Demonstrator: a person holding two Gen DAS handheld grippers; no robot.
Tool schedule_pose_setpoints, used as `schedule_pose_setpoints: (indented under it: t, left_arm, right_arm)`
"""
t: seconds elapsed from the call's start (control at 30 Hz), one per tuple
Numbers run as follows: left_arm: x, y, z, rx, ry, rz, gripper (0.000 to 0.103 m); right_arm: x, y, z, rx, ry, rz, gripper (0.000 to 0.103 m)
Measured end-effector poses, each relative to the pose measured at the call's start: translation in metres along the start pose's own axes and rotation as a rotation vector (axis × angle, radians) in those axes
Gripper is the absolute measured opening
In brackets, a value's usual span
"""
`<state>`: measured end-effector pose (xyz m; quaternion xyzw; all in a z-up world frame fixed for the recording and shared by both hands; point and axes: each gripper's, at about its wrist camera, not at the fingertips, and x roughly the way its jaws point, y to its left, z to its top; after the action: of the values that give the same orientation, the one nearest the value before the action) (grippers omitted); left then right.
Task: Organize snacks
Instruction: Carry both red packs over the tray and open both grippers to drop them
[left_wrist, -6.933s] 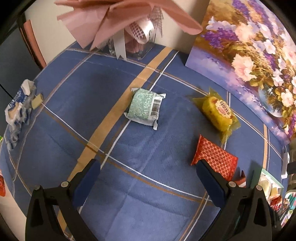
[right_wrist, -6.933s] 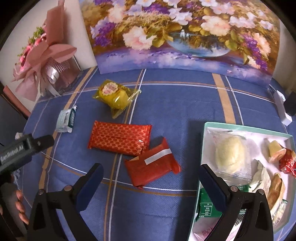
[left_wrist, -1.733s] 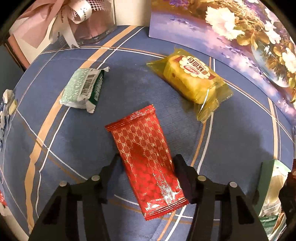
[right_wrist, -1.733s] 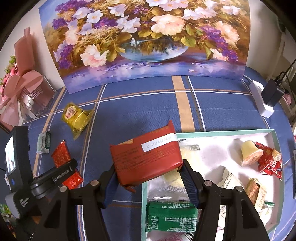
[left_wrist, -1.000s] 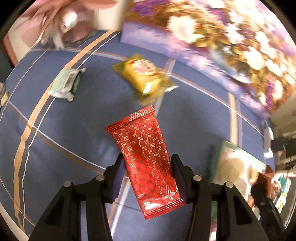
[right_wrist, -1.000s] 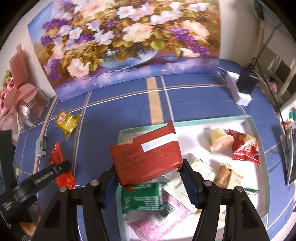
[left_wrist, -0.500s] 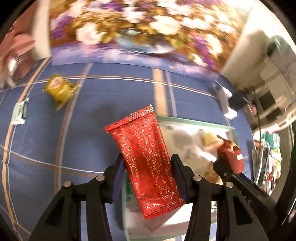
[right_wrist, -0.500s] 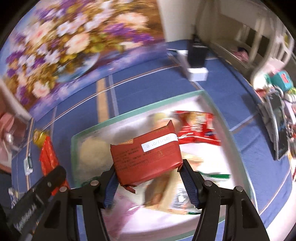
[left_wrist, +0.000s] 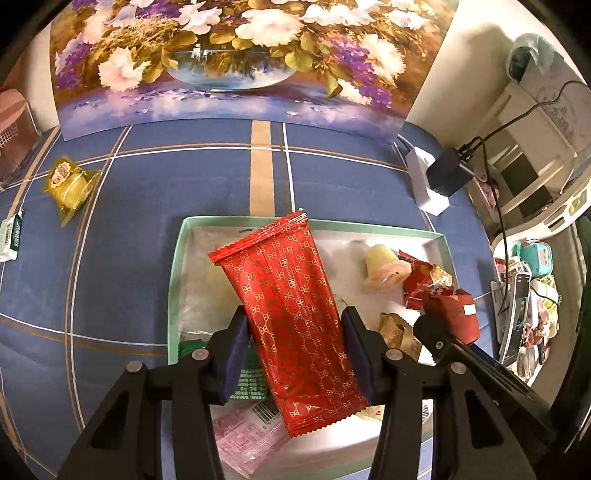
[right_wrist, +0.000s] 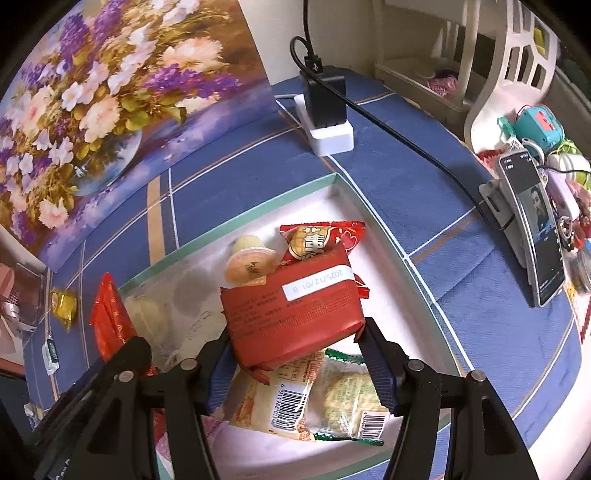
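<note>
My left gripper (left_wrist: 295, 350) is shut on a long red patterned snack packet (left_wrist: 291, 325) and holds it above the green-rimmed white tray (left_wrist: 173, 280). My right gripper (right_wrist: 295, 354) is shut on a red block-shaped packet with a white date label (right_wrist: 291, 314), held over the same tray (right_wrist: 391, 251). The right gripper and its packet also show in the left wrist view (left_wrist: 454, 314). The tray holds a jelly cup (right_wrist: 251, 264), a red wrapped snack (right_wrist: 321, 236), biscuit packs (right_wrist: 325, 402) and other packets. A yellow cake packet (left_wrist: 68, 182) and a green-white packet (left_wrist: 11, 236) lie on the blue cloth to the left.
A flower painting (left_wrist: 229, 62) stands along the back. A white power strip with a black adapter and cable (right_wrist: 327, 118) lies behind the tray. A phone on a stand (right_wrist: 535, 225) and small toys stand at the right edge. A pink bouquet box (left_wrist: 14, 122) is far left.
Both grippers have swung from the left part of the table to above the tray, each carrying its red packet. The tray now lies directly beneath both.
</note>
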<state>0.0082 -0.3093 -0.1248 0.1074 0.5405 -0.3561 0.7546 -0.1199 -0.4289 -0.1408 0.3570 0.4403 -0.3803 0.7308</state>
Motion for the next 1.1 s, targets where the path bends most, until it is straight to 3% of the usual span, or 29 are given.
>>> schedule_pose_setpoints:
  t: [0.57, 0.83, 1.1]
  left_arm:
    - [-0.009, 0.006, 0.005, -0.045, 0.001, -0.031, 0.052]
    - [-0.011, 0.024, 0.007, -0.085, -0.001, 0.073, 0.057]
    - [-0.011, 0.039, 0.009, -0.101, -0.014, 0.176, 0.059]
  right_arm:
    - [0.002, 0.003, 0.0, -0.021, 0.019, 0.013, 0.066]
    - [0.003, 0.01, 0.0, -0.039, 0.024, 0.028, 0.066]
    - [0.004, 0.014, -0.001, -0.041, 0.023, 0.077, 0.074]
